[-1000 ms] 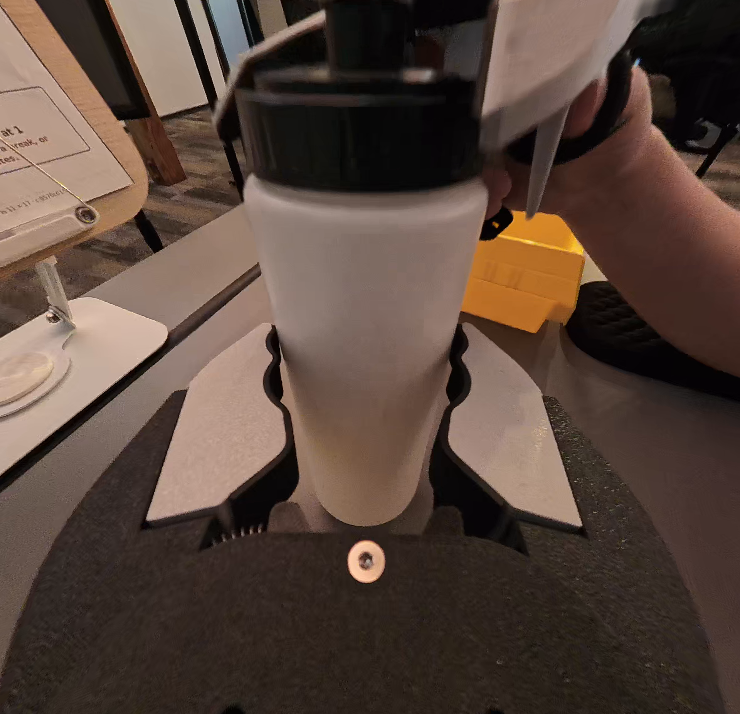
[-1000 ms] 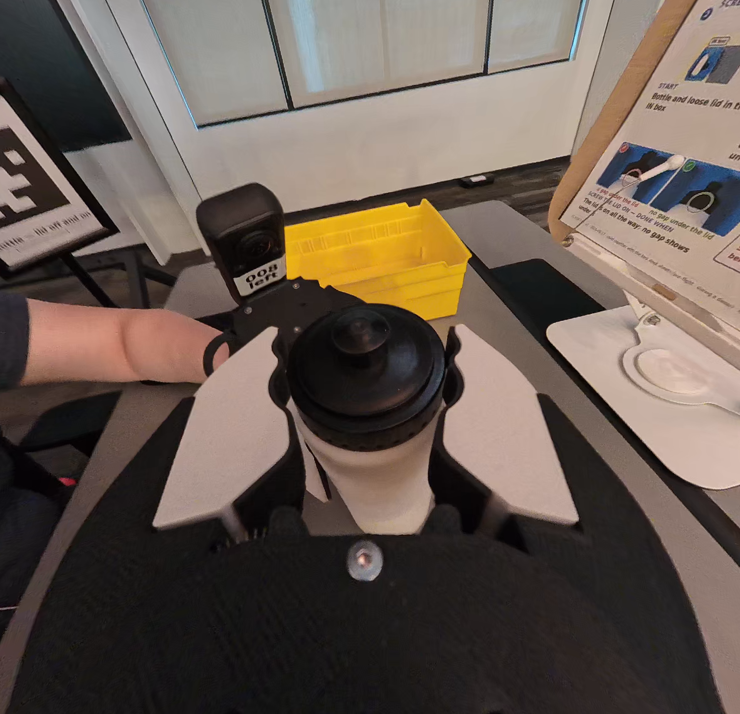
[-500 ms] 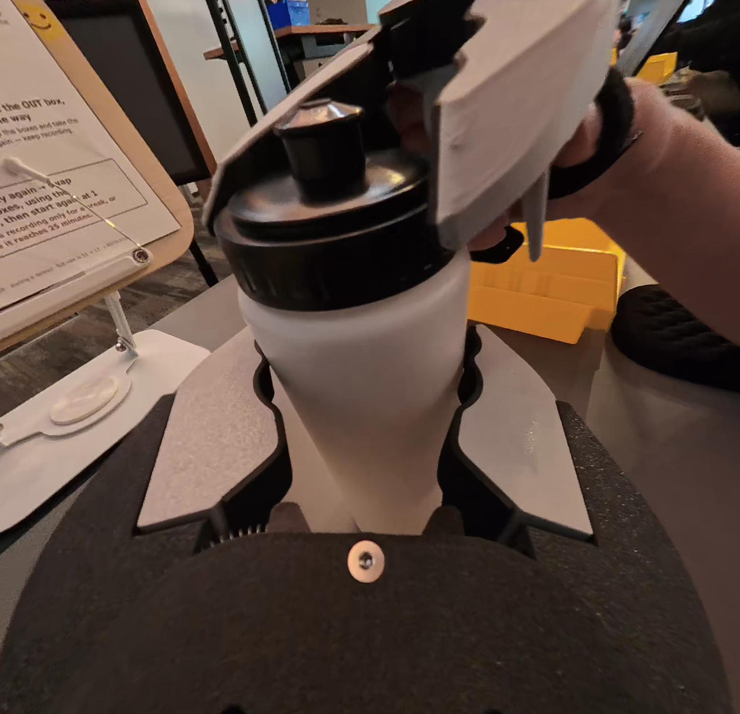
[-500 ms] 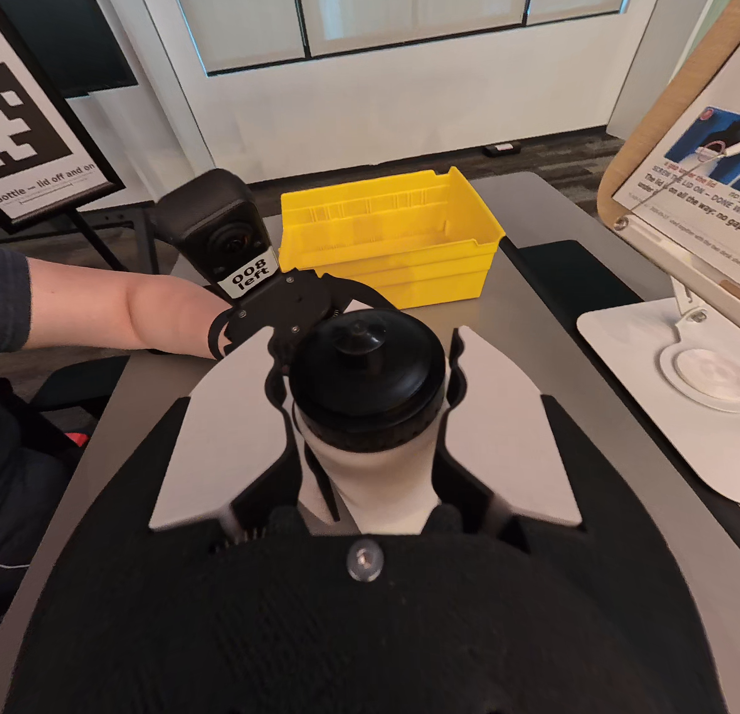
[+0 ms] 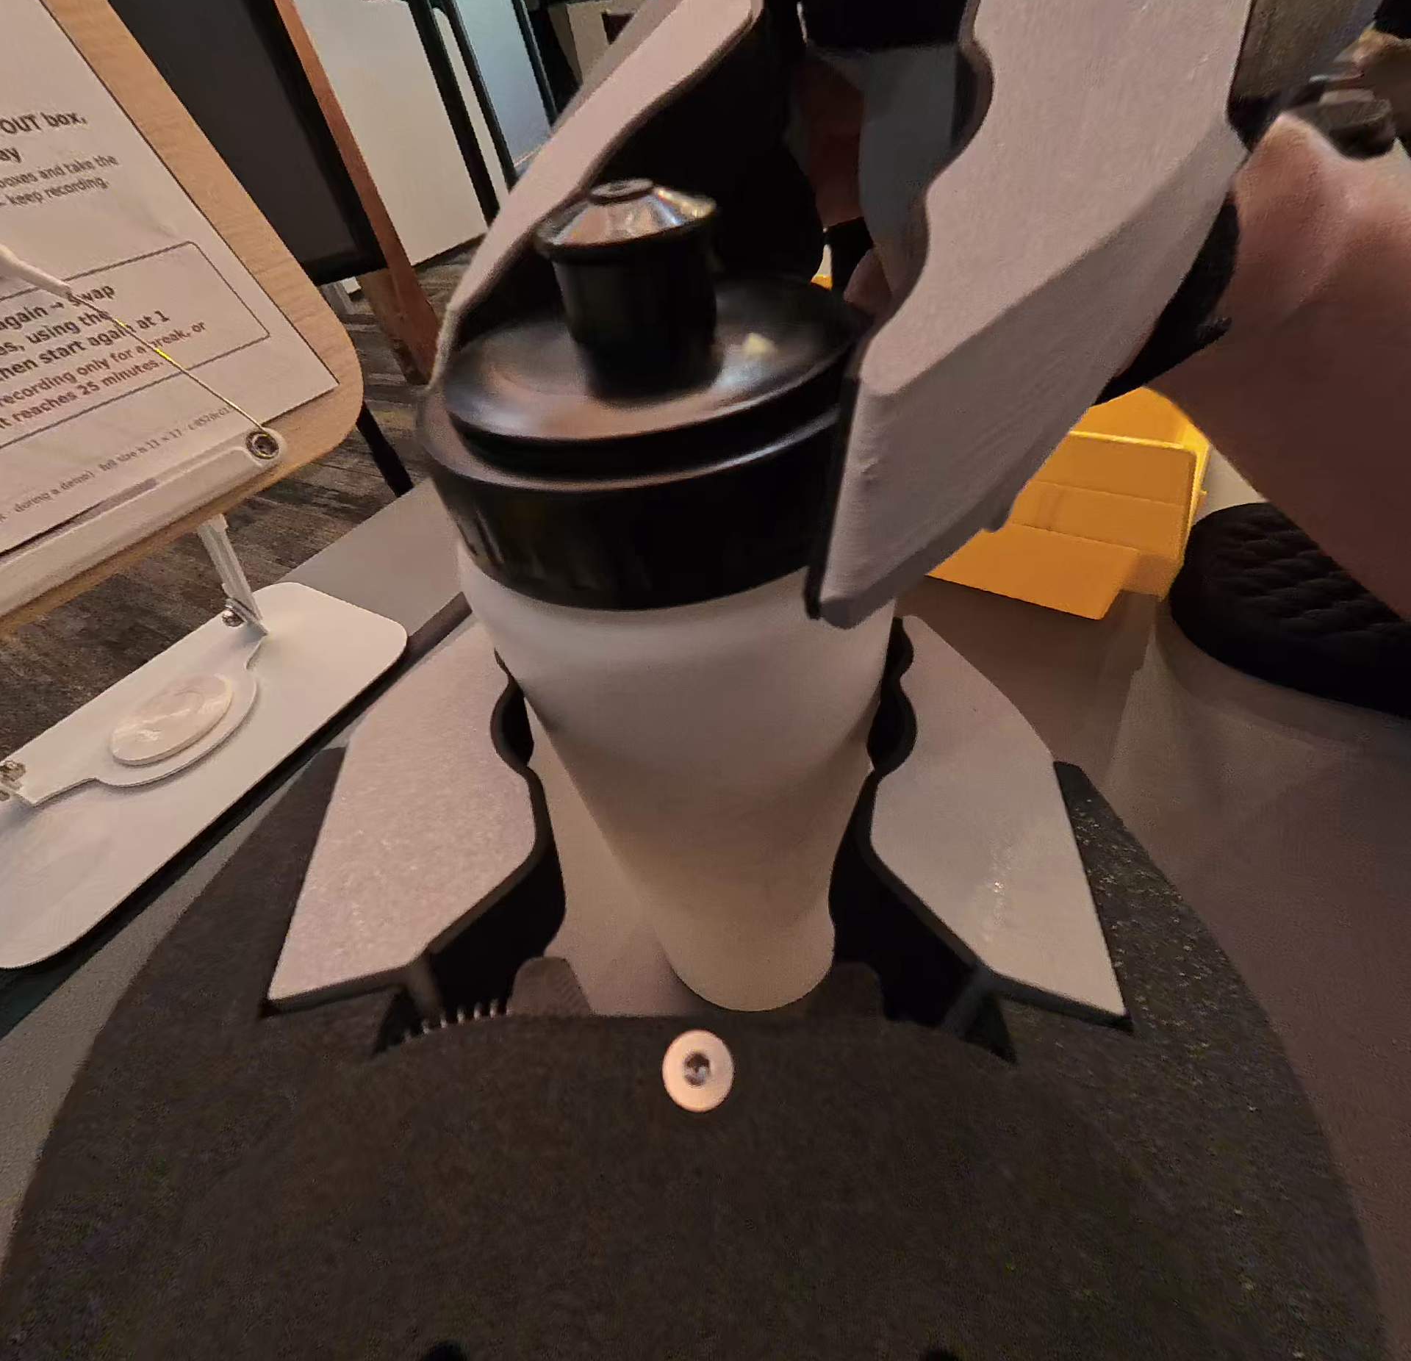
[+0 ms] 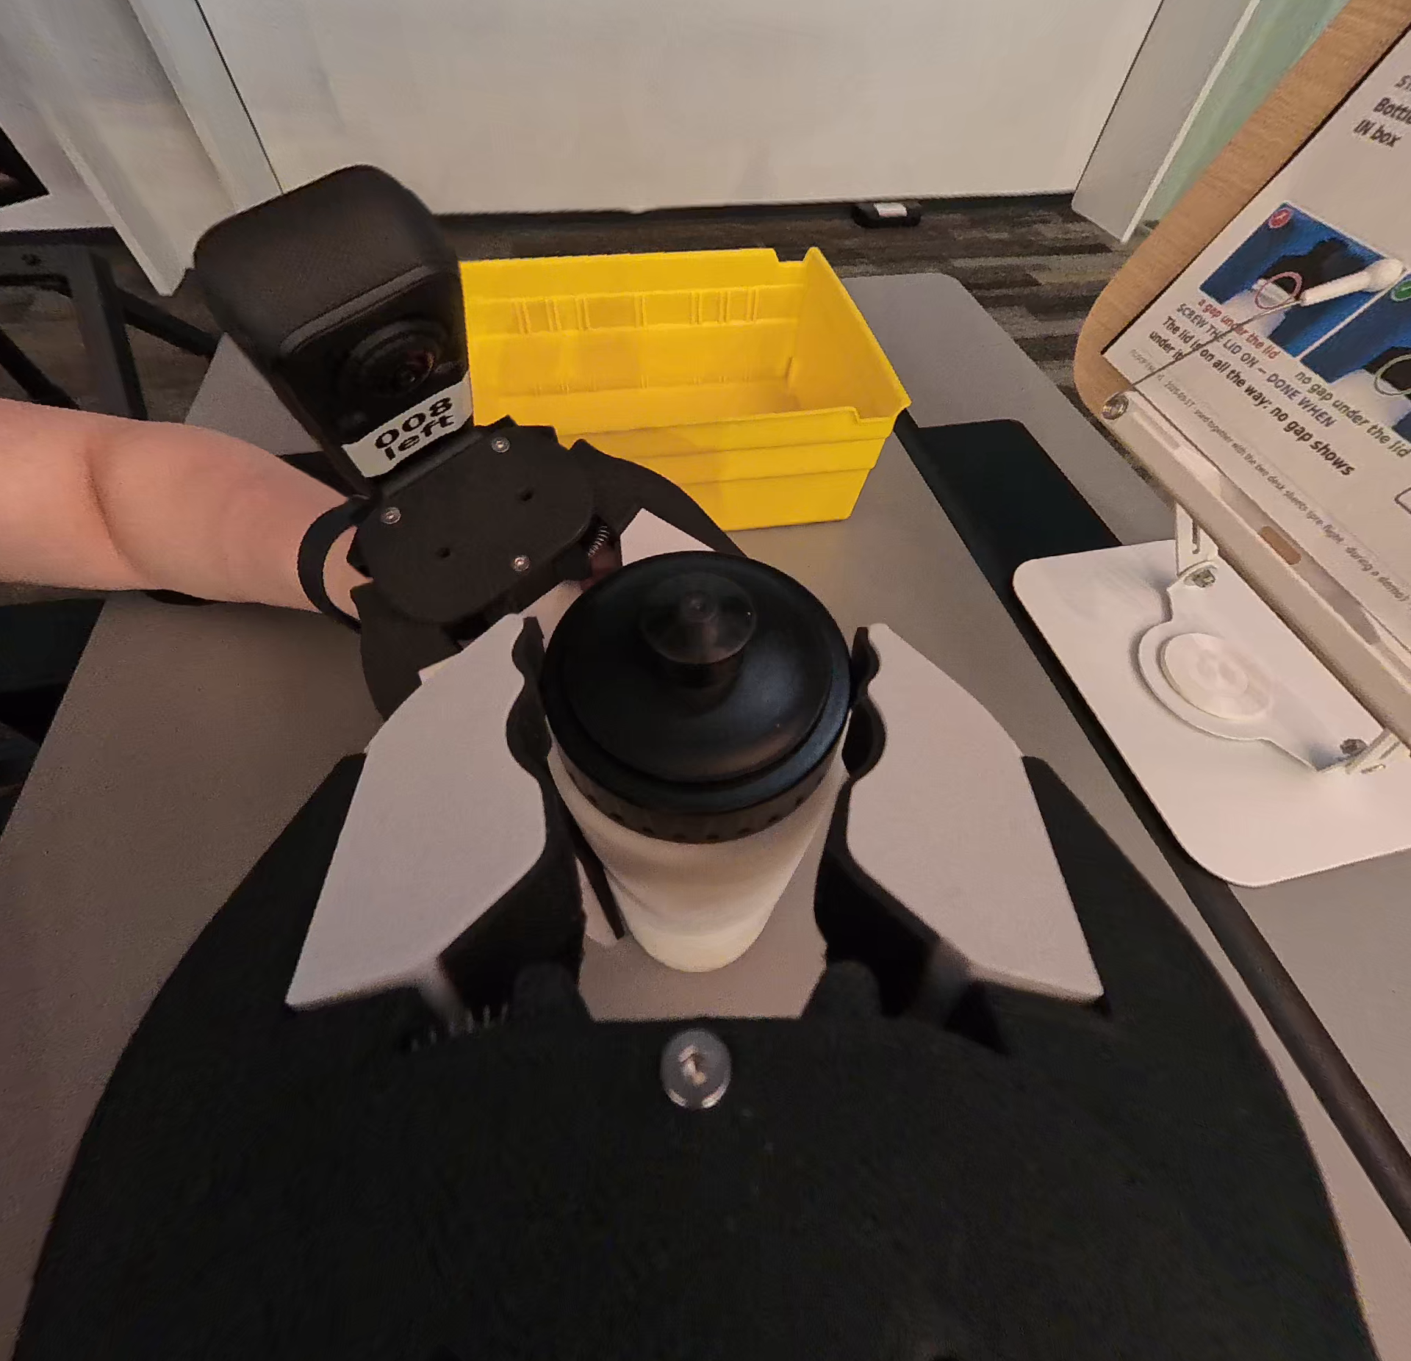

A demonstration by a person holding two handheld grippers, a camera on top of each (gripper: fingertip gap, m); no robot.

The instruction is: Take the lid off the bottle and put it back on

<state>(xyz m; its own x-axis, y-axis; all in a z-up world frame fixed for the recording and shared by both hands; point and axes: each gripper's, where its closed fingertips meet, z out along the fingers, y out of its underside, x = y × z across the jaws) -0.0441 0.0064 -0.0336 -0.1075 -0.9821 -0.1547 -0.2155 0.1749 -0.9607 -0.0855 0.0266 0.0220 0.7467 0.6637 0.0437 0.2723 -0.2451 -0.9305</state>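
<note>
A white bottle (image 5: 687, 775) with a black spouted lid (image 5: 641, 484) stands tilted between the fingers of my left gripper (image 5: 702, 713), which is shut on its body. My right gripper (image 6: 695, 660) comes from above and is shut on the lid (image 6: 695, 721), one grey finger on each side. In the left wrist view its fingers (image 5: 1015, 316) flank the lid rim. The lid sits on the bottle neck with no gap showing. In the right wrist view the left gripper's black body and camera (image 6: 458, 515) show behind the bottle (image 6: 687, 897); its fingertips are hidden.
A yellow bin (image 6: 687, 408) stands on the grey table (image 6: 191, 752) behind the bottle. An instruction board (image 6: 1298, 316) on a white stand base (image 6: 1260, 813) is at the right edge. A black pad (image 6: 1008, 500) lies beside the bin. A person's forearm (image 6: 153, 507) holds the left gripper. Across from one pair of fingers to the other is roughly 6 cm.
Both grippers have kept their hold. The right gripper has turned and tipped further over the lid. The left view now looks down on the lid's top instead of at its side.
</note>
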